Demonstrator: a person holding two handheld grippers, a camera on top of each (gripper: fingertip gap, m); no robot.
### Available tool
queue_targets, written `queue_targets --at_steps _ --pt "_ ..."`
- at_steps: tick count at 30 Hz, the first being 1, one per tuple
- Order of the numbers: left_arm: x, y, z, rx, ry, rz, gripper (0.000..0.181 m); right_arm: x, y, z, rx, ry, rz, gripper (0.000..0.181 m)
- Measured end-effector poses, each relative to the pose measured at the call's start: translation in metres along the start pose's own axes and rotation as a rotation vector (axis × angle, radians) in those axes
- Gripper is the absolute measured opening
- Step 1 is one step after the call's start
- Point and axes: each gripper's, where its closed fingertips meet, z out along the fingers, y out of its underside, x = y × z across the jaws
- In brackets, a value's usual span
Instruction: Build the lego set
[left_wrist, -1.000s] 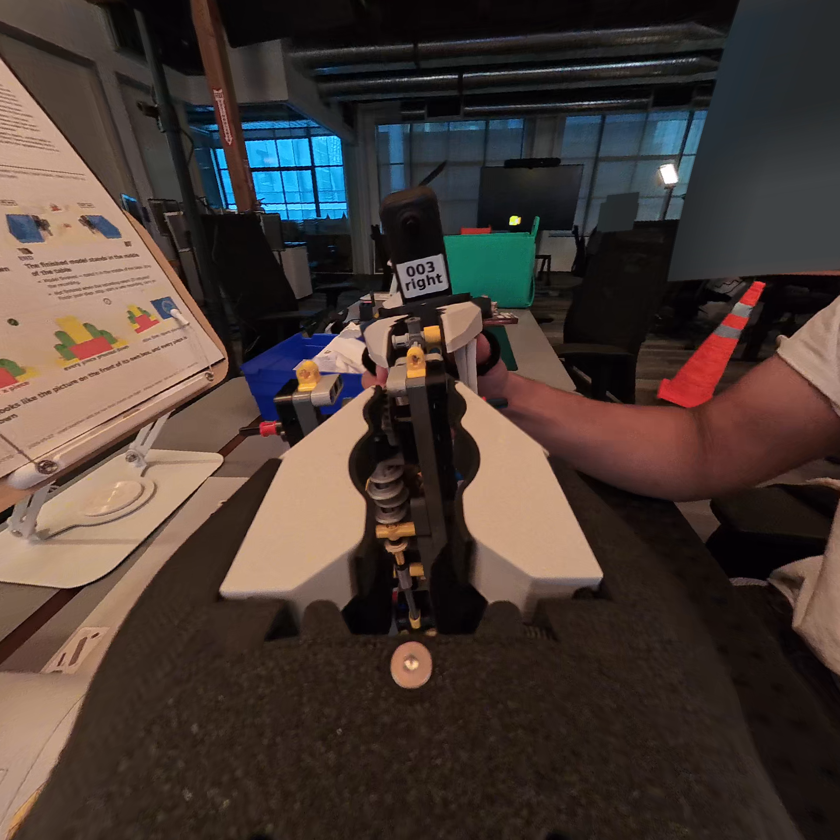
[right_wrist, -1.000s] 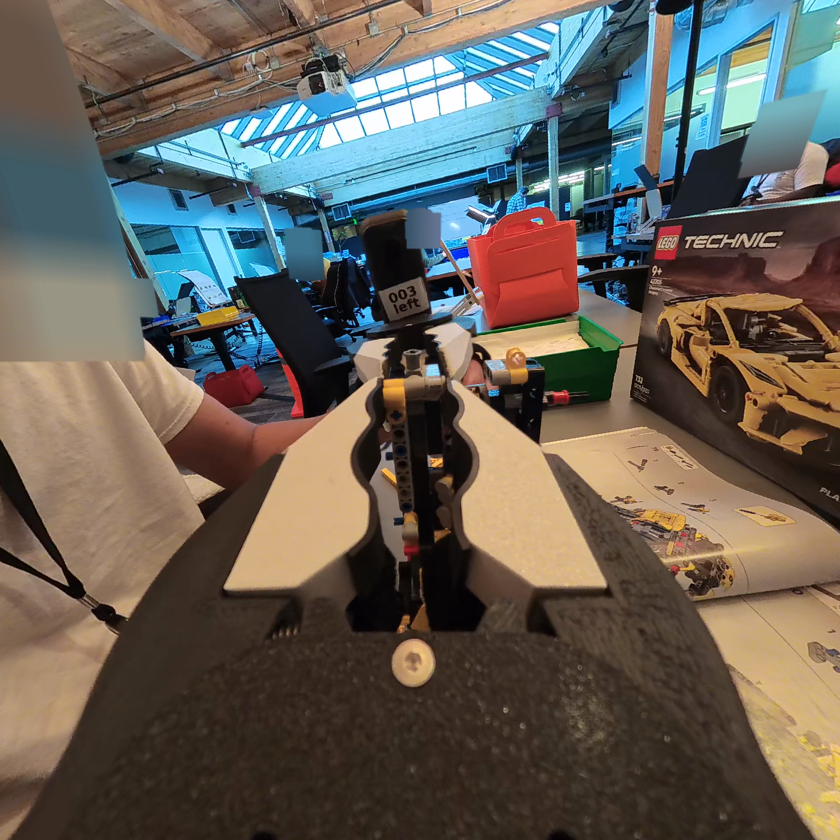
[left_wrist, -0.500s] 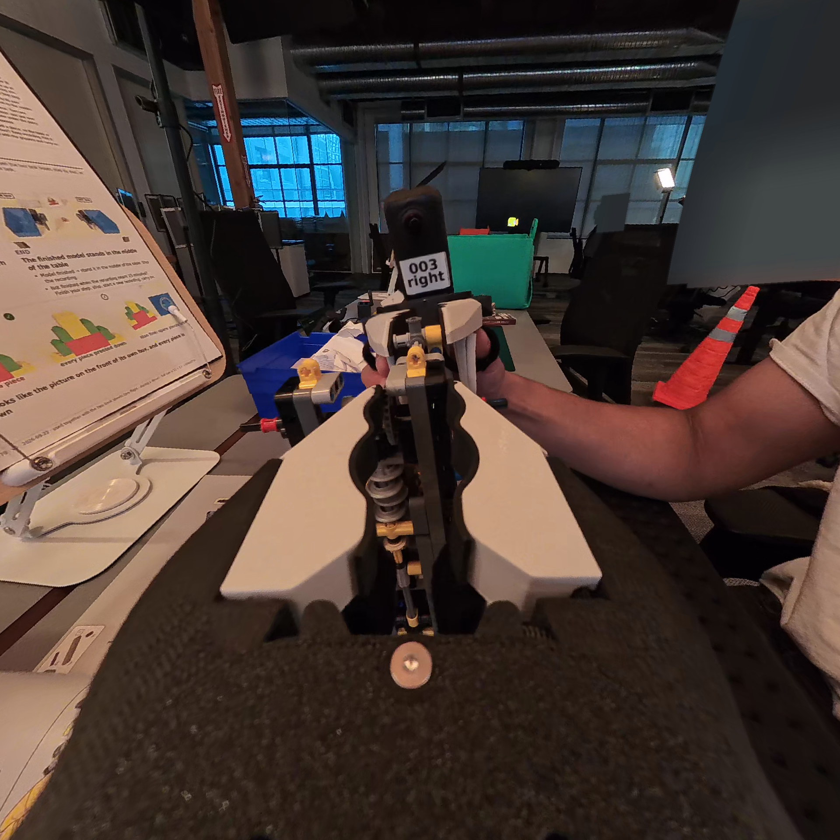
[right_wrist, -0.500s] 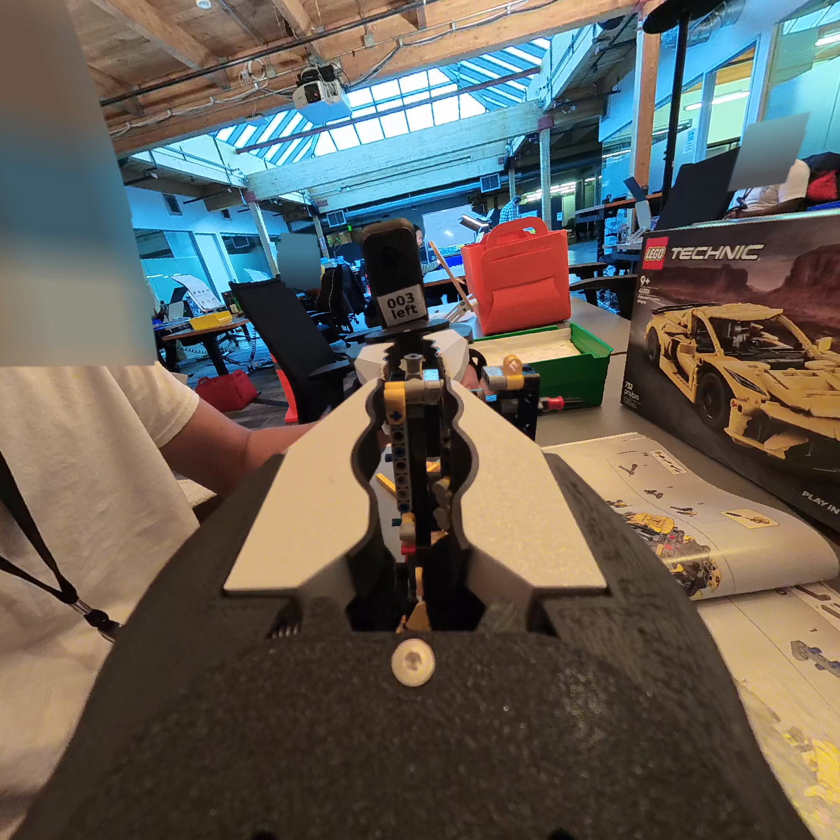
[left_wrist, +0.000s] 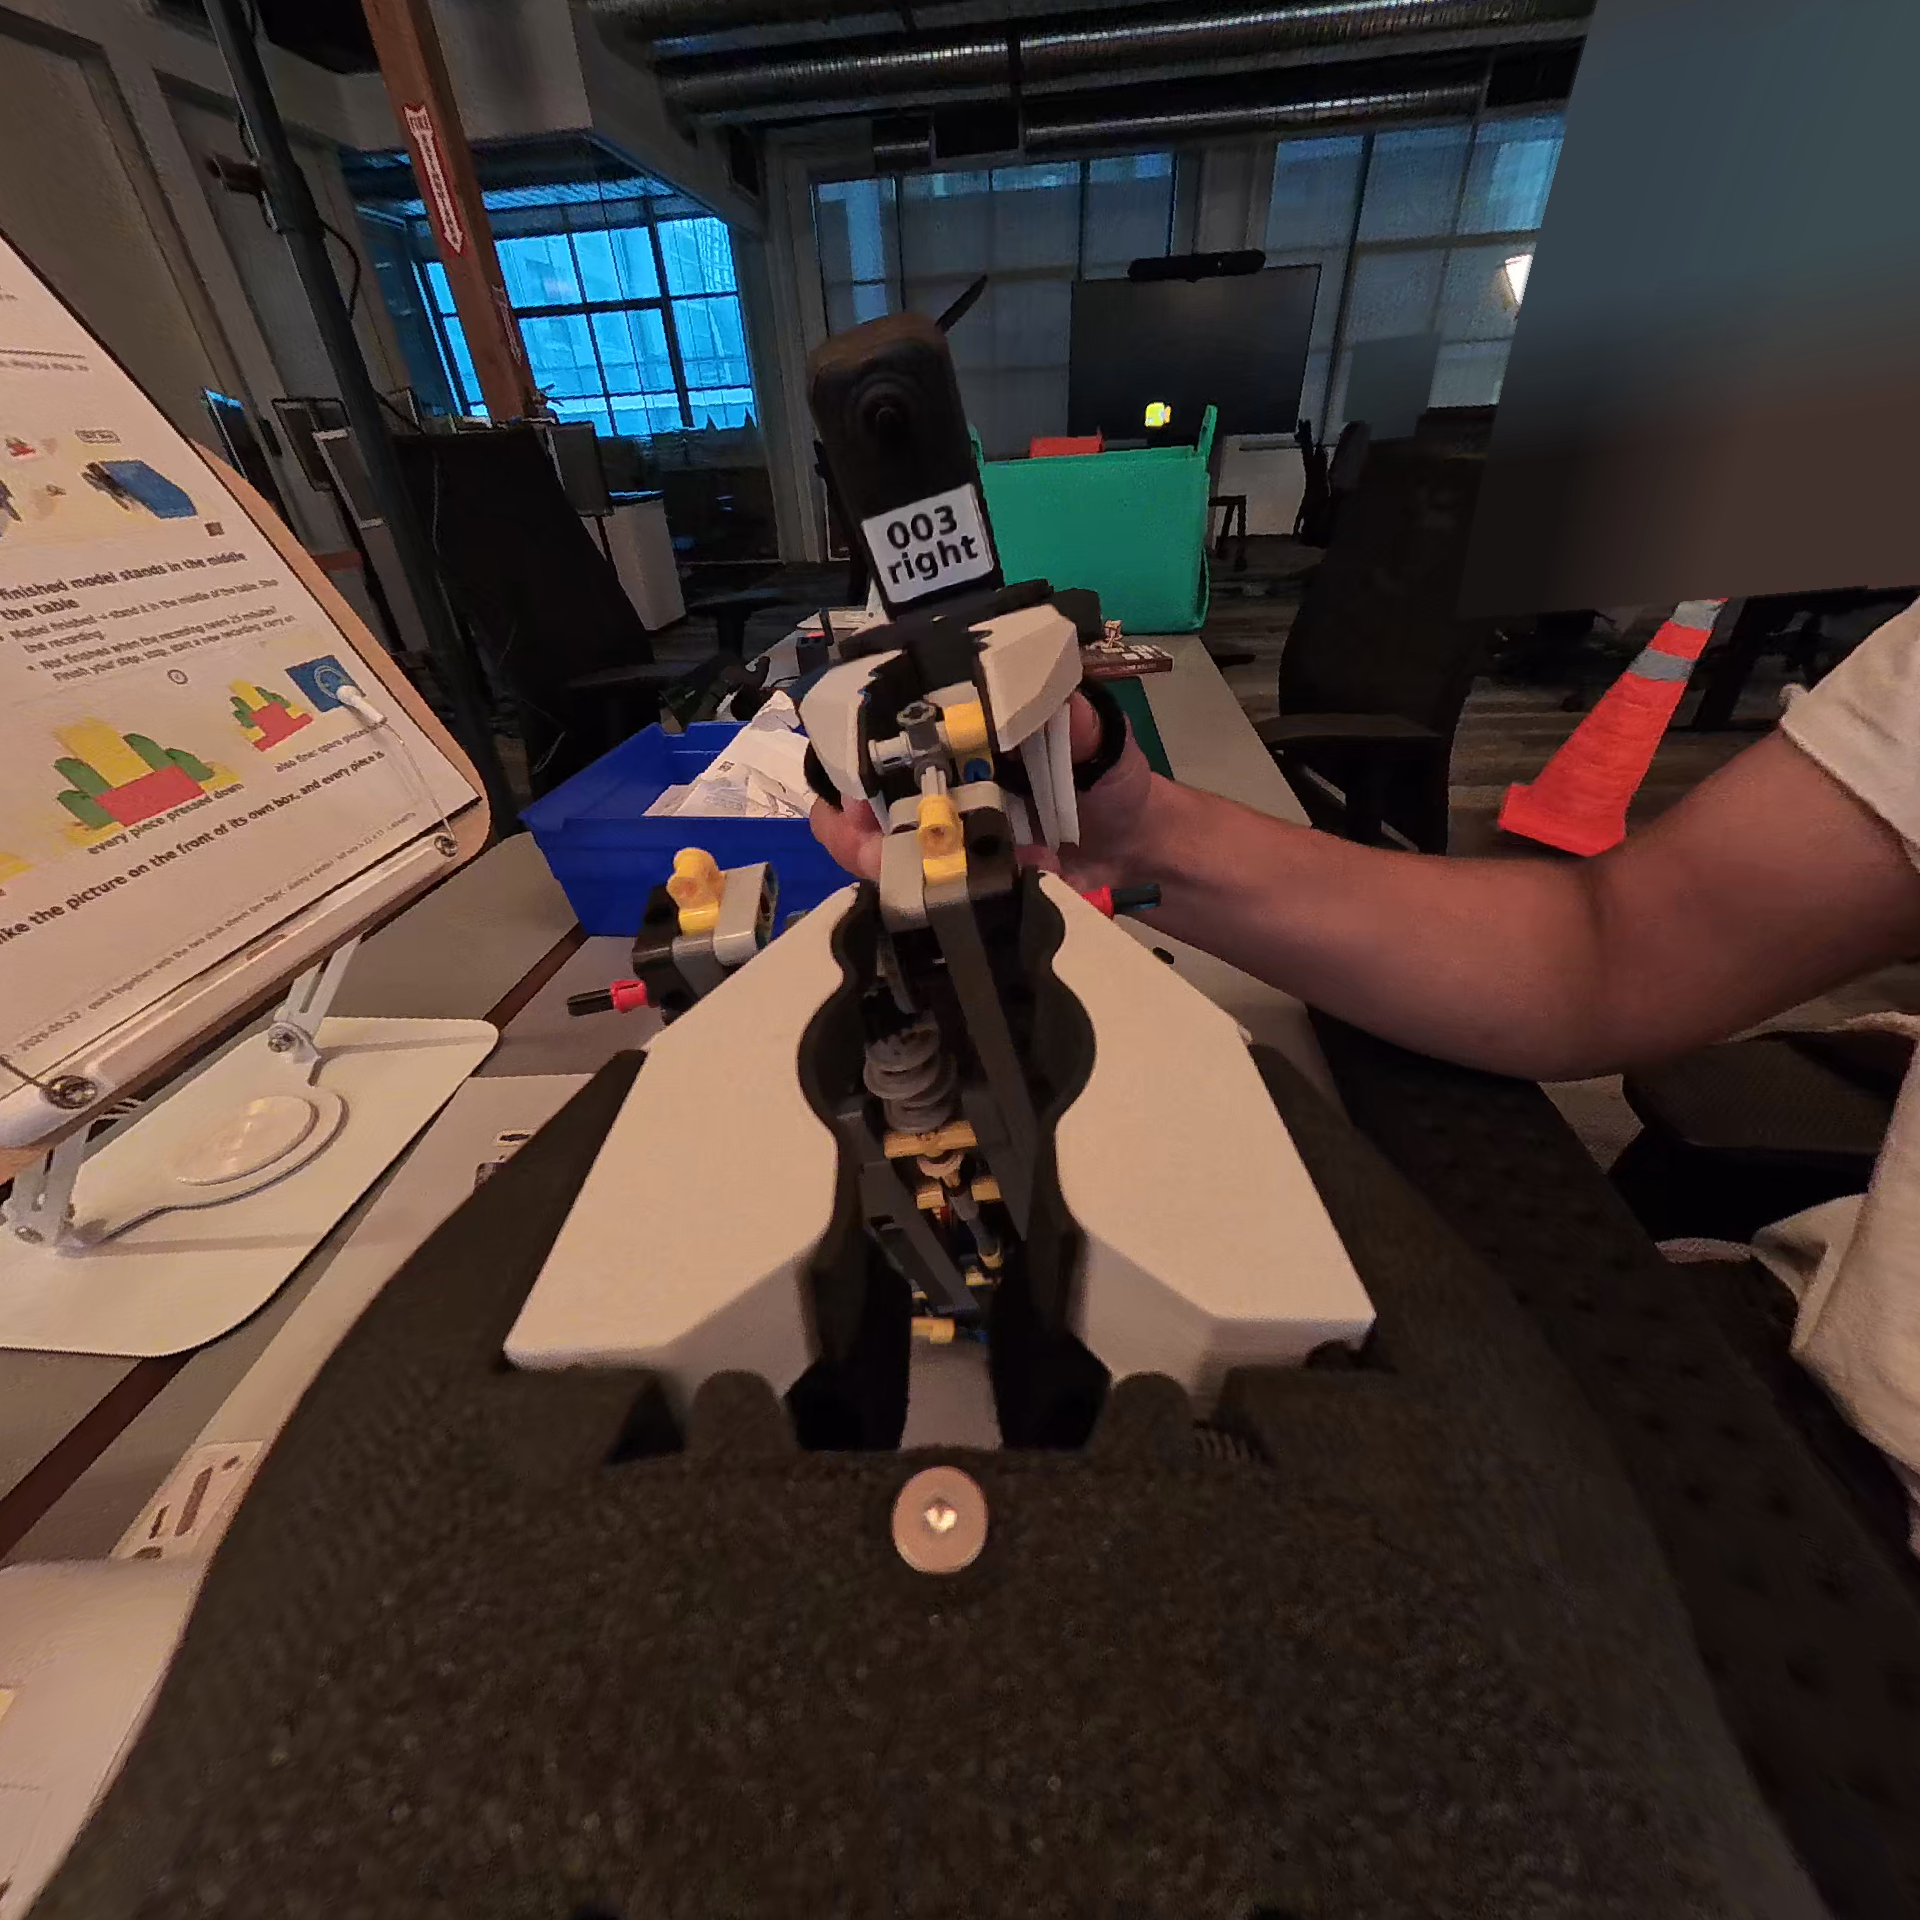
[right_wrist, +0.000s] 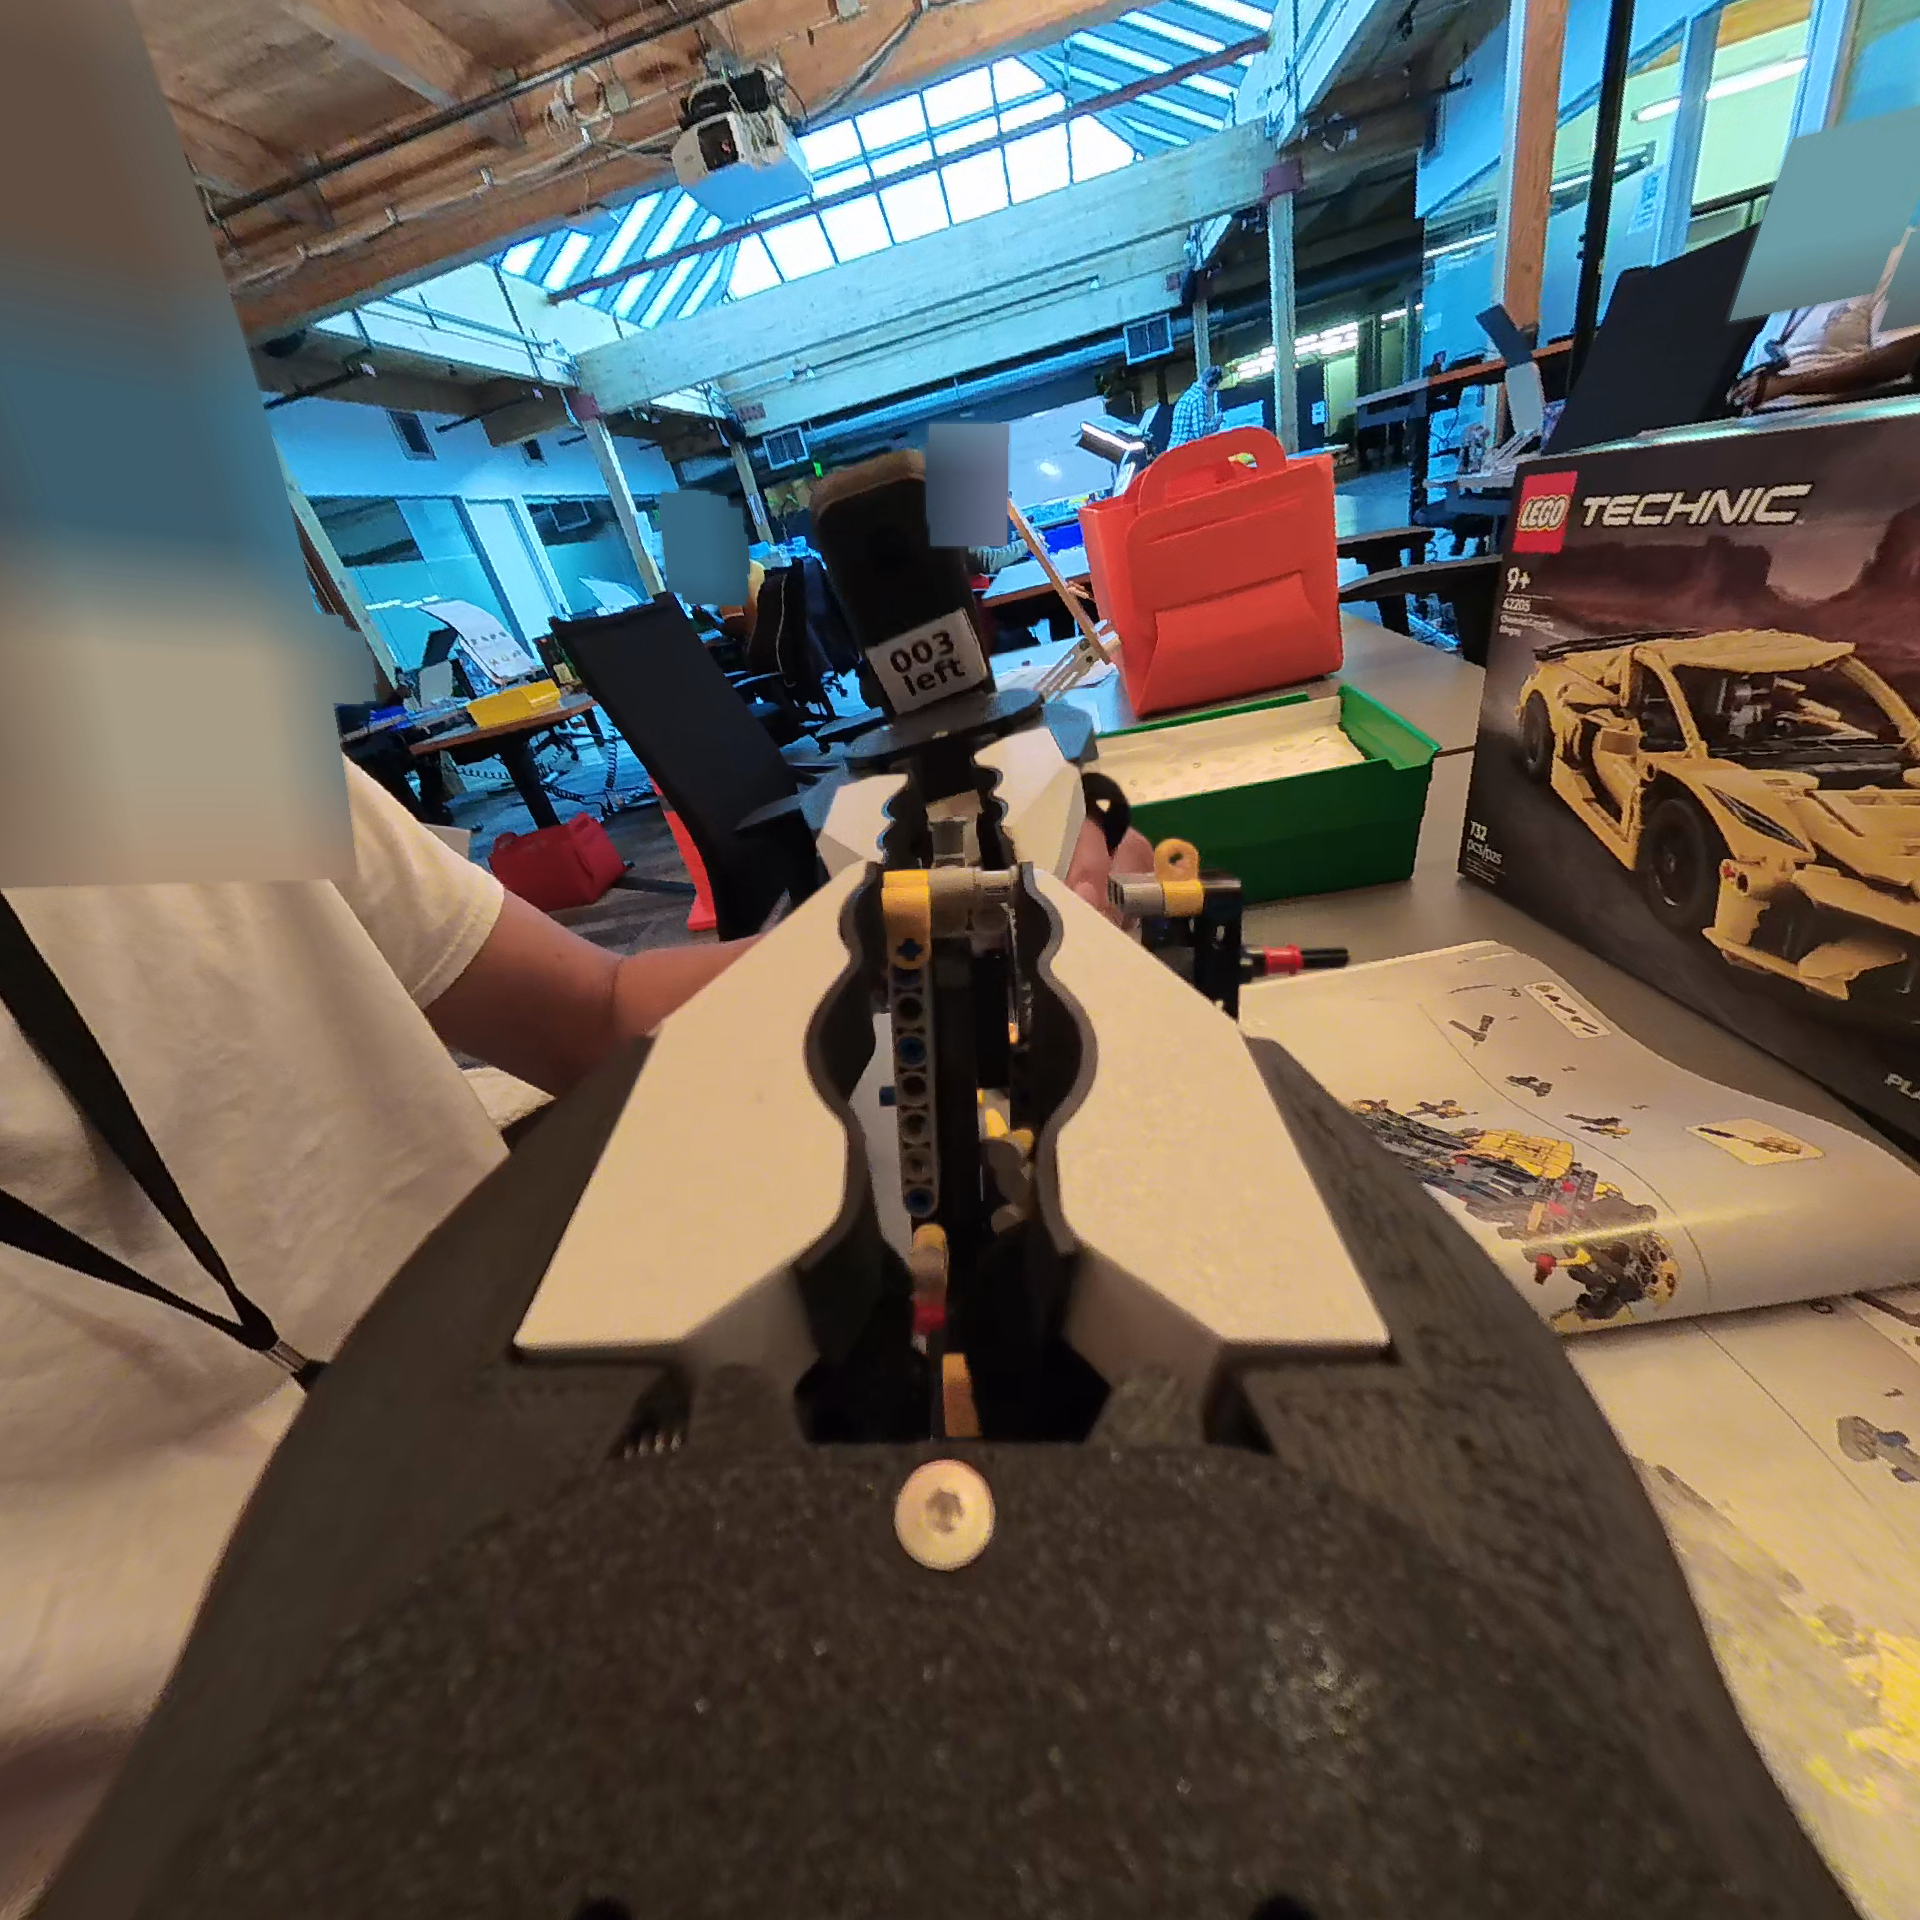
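Observation:
A partly built Lego Technic assembly (left_wrist: 940, 1049) of black, grey and yellow parts is held in the air between my two grippers, which face each other. My left gripper (left_wrist: 940, 894) is shut on one end of it. My right gripper (right_wrist: 945, 883) is shut on the other end (right_wrist: 914, 1049). Each gripper shows beyond the assembly in the other's view: the right one (left_wrist: 935, 727) and the left one (right_wrist: 935, 800). A side block with a yellow connector (left_wrist: 707, 925) and a red-tipped axle (right_wrist: 1283, 956) sticks out sideways.
An instruction board on a white stand (left_wrist: 208, 727) stands at the left, with a blue bin (left_wrist: 623, 842) behind the assembly. In the right wrist view, a Lego box (right_wrist: 1714, 727), an open instruction booklet (right_wrist: 1558, 1122), a green bin (right_wrist: 1278, 790) and a red bag (right_wrist: 1216, 582) are on the table. The grippers are tip to tip, or close to it.
Both grippers keep their hold on the assembly. The pair has shifted and tilted slightly, so the background sits a little lower in the right wrist view.

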Motion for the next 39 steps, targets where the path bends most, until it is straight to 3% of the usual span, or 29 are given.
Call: queue_targets --at_steps 9,17,23,29,33,39 --pt "0.009 -0.01 -0.005 -0.02 0.017 0.053 0.027 -0.011 0.001 0.001 -0.088 -0.012 -0.025 0.023" --pt "0.009 -0.002 -0.004 -0.017 0.004 0.031 0.027 -0.009 0.003 0.004 -0.04 -0.031 0.018 0.024" --pt "0.0 0.001 -0.008 0.001 -0.029 0.004 0.027 0.001 0.003 0.007 -0.021 0.061 -0.045 0.024" --pt "0.004 0.0 -0.006 0.017 -0.079 0.022 0.027 0.006 0.003 0.005 -0.062 0.24 -0.161 0.04" --pt "0.008 0.001 -0.014 0.037 -0.084 0.009 0.027 -0.011 0.004 0.0 -0.082 0.195 -0.182 0.043" --pt "0.004 0.002 -0.022 0.069 -0.097 -0.024 0.027 -0.01 0.012 0.003 -0.081 0.154 -0.145 0.026"
